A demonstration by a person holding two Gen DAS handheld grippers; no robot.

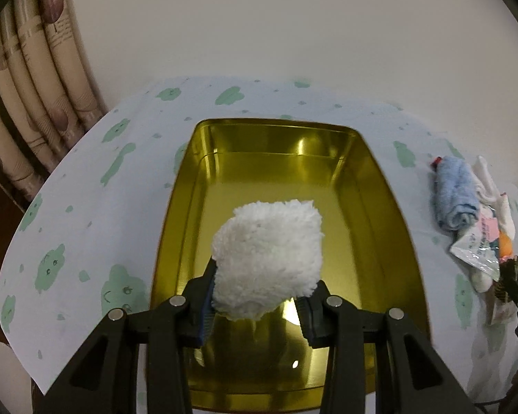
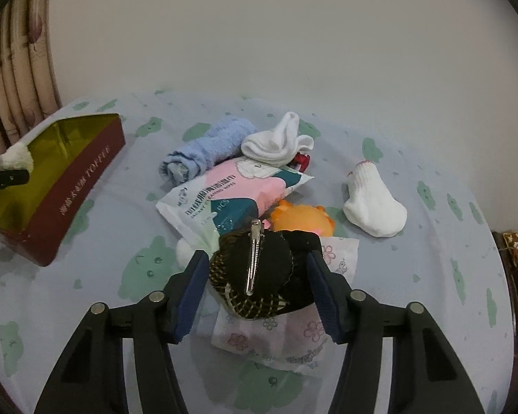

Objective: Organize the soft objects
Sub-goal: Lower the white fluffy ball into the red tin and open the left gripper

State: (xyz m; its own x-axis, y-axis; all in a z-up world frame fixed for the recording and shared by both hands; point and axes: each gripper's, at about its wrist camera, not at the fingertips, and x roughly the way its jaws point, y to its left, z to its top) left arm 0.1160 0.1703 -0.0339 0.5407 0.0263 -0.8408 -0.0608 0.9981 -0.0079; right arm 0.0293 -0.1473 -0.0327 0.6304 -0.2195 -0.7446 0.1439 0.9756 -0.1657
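Note:
My left gripper is shut on a white fluffy pad and holds it over the open gold tin. That pad also shows at the far left of the right wrist view, above the tin's red wall. My right gripper stands open around a black hair bow with a metal clip. The bow lies between the pads; a thin gap shows at the left pad. It rests on a floral tissue packet.
Behind the bow lie a wipes pack, an orange plush toy, a rolled blue towel and a white sock. Another white sock lies apart at the right. A curtain hangs at the left.

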